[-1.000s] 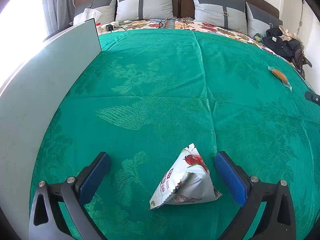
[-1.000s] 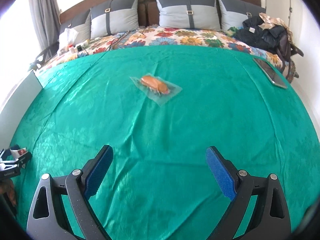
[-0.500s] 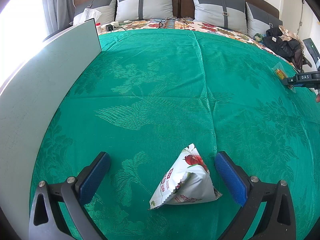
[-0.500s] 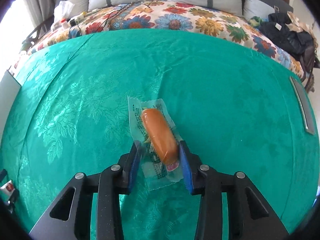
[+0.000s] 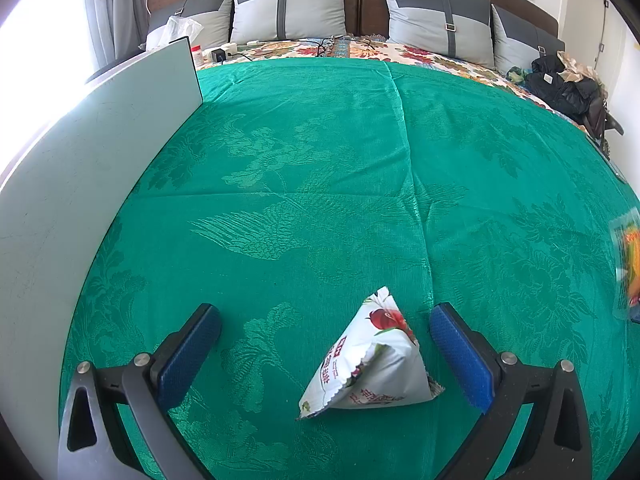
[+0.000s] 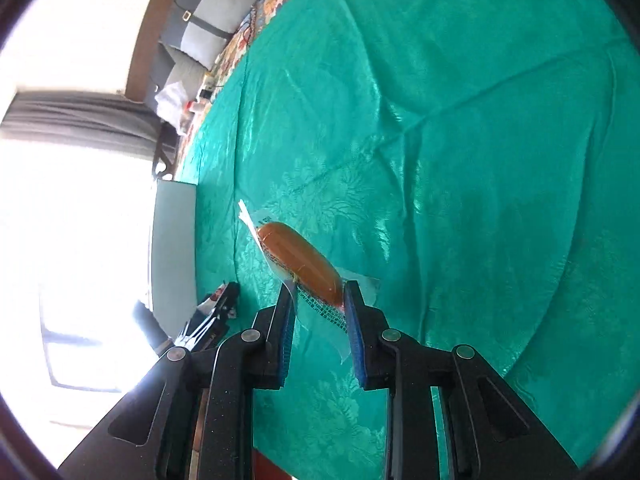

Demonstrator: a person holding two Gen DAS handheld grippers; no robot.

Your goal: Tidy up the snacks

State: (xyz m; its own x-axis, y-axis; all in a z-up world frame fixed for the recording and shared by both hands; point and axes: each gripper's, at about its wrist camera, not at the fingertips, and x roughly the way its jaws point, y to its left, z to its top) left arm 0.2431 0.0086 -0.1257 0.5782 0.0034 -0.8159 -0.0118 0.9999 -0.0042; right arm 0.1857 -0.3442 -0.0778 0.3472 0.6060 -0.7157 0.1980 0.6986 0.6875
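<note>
Green bedspread (image 5: 320,152): the right tool (image 6: 320,294) grips a sausage pack (image 6: 300,256), its length pointing forward; the left tool (image 5: 324,340), wide, straddles the chip bag (image 5: 372,364).

Green bedspread (image 5: 320,160), grey pillows (image 5: 288,8) at headboard, bright window left.

Pouch (image 5: 370,362) upright — sausage pack (image 6: 302,258) lifted

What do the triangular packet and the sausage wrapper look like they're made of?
Triangular packet: likely printed foil-plastic film, glossy white, with a serrated seal edge. Sausage wrapper: thin clear plastic film; the orange sausage shows through where the right hand-held gripper pinches it.
</note>
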